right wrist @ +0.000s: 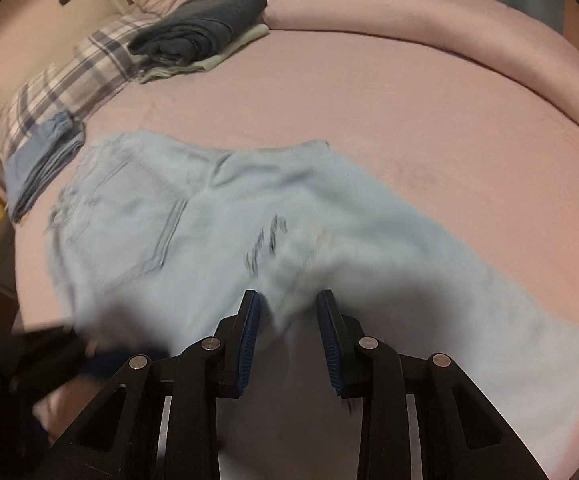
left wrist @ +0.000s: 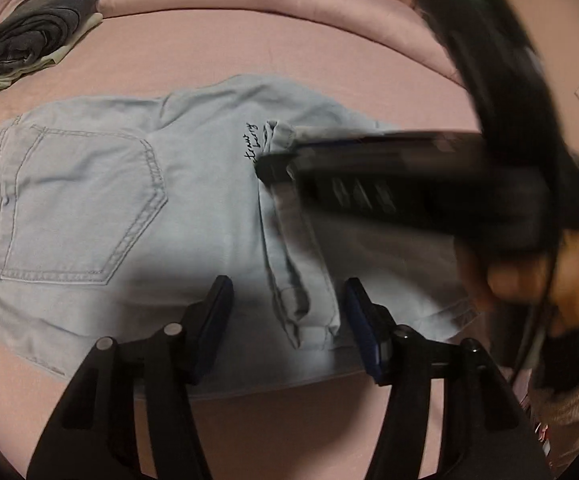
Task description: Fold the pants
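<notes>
Light blue denim pants (left wrist: 89, 200) lie flat on the pink bed (left wrist: 329, 60), back pocket up at the left. The leg is folded over them, its hem strip (left wrist: 301, 280) running toward me. My left gripper (left wrist: 288, 284) stands open low over that hem, pads clear of it on both sides. My right gripper (left wrist: 275, 152) reaches in from the right, blurred, shut on a raised fold of the hem. In the right wrist view the pants (right wrist: 169, 200) are blurred, and bunched denim fills the gap of the right gripper (right wrist: 287, 296).
A stack of folded dark grey and cream garments (right wrist: 201, 20) sits at the back left, next to a plaid pillow (right wrist: 69, 76) and a folded blue cloth (right wrist: 41, 160). A rolled pink duvet (right wrist: 409, 12) edges the far side. A hand (left wrist: 529, 276) grips the right tool.
</notes>
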